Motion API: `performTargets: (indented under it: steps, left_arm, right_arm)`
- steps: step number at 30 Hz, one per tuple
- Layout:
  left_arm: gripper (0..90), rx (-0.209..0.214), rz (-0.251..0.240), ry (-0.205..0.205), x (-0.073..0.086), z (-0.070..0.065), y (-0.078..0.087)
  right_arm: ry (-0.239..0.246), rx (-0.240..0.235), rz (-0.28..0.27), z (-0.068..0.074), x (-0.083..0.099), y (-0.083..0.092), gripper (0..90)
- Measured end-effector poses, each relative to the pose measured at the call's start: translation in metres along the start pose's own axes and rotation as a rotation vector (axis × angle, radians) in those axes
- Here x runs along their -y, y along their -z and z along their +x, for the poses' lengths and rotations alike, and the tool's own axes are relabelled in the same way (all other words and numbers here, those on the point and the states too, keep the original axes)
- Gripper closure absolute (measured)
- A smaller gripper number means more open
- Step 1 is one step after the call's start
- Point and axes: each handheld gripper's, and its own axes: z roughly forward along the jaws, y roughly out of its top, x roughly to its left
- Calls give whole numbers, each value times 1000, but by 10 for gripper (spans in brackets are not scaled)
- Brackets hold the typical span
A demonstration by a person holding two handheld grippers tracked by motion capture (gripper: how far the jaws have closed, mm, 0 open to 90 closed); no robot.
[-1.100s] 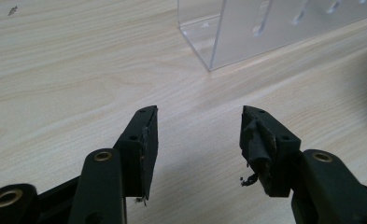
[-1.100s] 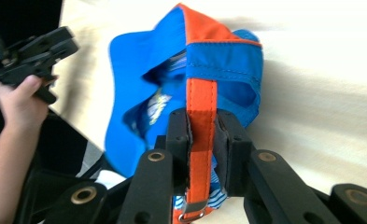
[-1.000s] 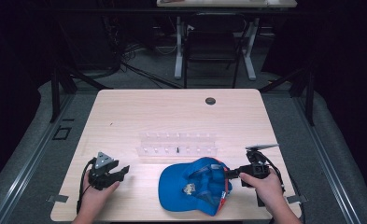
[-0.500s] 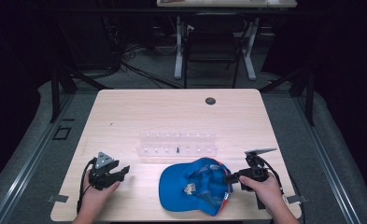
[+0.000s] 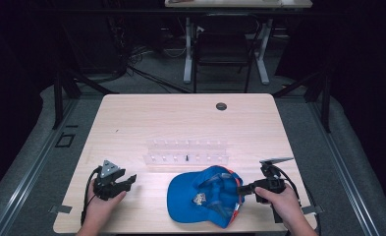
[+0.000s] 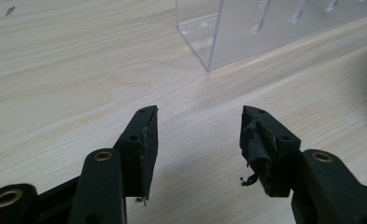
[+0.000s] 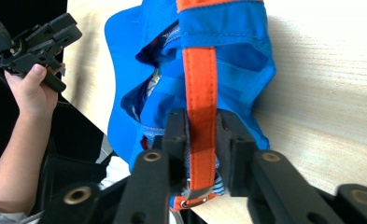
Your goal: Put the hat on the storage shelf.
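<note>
Readable text: none in any view.
Blue cap point(image 5: 205, 196), near the tabletop's front edge: a small patch inside it, too blurred to read.
Clear rack point(image 5: 186, 151), mid-tabletop: unmarked.

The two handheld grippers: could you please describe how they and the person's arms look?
Both are black, two-jawed tools. The left gripper carries a grey three-cornered plate on top and a black cable looping beside the hand; brass-coloured pivot bushings show on its jaw arms, and its pads look worn. The right gripper has a similar plate and cable. The forearms look bare, with no sleeves in sight.
</note>
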Motion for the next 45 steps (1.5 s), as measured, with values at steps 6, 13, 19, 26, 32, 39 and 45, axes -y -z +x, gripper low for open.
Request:
performTargets:
  steps: [6,13,19,26,32,39,45]
  left_arm:
    - [472,0,-1,1,0,0,0]
    - [472,0,1,1,0,0,0]
    - [472,1,0,1,0,0,0]
    - [472,1,0,1,0,0,0]
    - [472,2,-1,2,0,0,0]
    - [472,2,-2,4,0,0,0]
    - [472,0,-4,5,0,1,1]
  right_arm:
    - [3,4,3,7,0,-1,772]
    - [32,22,0,20,-3,5,778]
    - [57,27,-18,34,-7,17,778]
    - [60,31,-21,44,-13,32,779]
    - [75,41,-29,54,-18,46,779]
    - [82,-7,-54,68,-22,57,778]
    - [102,-48,-62,75,-25,61,778]
